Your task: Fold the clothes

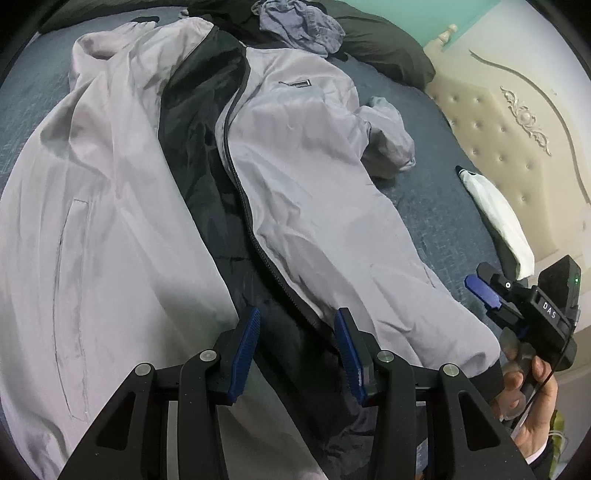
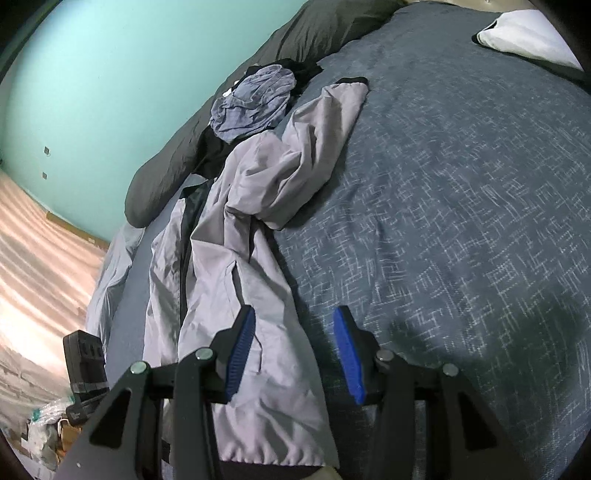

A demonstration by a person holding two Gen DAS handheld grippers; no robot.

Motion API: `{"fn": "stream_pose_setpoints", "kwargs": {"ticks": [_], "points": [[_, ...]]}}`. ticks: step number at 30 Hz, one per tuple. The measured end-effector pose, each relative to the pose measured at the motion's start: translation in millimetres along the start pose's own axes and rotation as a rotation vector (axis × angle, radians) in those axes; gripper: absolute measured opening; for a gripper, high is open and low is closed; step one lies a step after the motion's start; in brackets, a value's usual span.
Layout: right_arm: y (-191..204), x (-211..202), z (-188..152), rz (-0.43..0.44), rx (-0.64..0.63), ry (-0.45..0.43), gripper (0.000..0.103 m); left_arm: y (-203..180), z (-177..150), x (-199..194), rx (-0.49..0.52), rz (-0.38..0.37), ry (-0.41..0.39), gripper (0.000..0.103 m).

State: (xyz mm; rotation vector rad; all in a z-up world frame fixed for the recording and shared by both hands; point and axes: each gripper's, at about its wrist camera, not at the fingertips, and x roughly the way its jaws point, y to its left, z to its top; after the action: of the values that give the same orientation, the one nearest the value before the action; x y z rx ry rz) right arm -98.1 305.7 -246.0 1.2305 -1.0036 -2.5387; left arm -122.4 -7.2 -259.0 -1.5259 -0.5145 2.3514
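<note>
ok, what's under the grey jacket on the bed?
The grey jacket lies unzipped on the blue bedspread, its black lining showing between the fronts. Whatever else lies beneath is covered.

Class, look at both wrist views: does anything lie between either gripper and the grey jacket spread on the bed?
Nothing visible does. The left gripper hovers open over the grey jacket near its zipper; the right gripper, also open, is over the jacket's hem edge. The crumpled blue garment lies beyond the collar.

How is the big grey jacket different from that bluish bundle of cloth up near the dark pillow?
The grey jacket lies spread out long and unzipped, its black lining showing; the bluish bundle is crumpled into a heap. The jacket is far larger and smooth, the bundle small and wrinkled. Both are unfolded clothes lying on the blue bedspread.
</note>
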Motion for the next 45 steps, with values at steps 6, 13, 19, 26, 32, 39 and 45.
{"fn": "stream_pose_setpoints", "kwargs": {"ticks": [6,13,19,26,32,39,45], "points": [[-4.2,-1.8,0.0,0.011,0.010,-0.010,0.045,-2.4,-1.0,12.0,-0.012,-0.002,0.021,0.045],[-13.2,-1.9,-0.8,0.008,0.043,-0.020,0.045,-1.9,1.5,20.2,-0.065,-0.083,0.033,0.016],[-18.5,-0.8,-0.4,-0.005,0.053,-0.021,0.045,-9.0,5.6,8.4,-0.021,-0.074,0.020,0.006],[-18.6,0.2,-0.8,-0.007,0.047,-0.019,0.045,-17.7,17.6,-34.6,0.040,-0.056,-0.040,0.005],[-21.8,-1.5,0.1,-0.001,0.053,-0.020,0.045,-5.1,28.1,-71.3,0.045,-0.030,-0.105,0.005],[-22.9,-0.3,-0.5,0.007,0.063,-0.018,0.045,23.3,27.5,-68.2,-0.029,0.011,-0.101,0.005],[-23.3,-0.8,-0.8,0.009,0.064,-0.019,0.045,16.0,17.0,-57.6,0.001,-0.054,-0.069,0.010]]}}
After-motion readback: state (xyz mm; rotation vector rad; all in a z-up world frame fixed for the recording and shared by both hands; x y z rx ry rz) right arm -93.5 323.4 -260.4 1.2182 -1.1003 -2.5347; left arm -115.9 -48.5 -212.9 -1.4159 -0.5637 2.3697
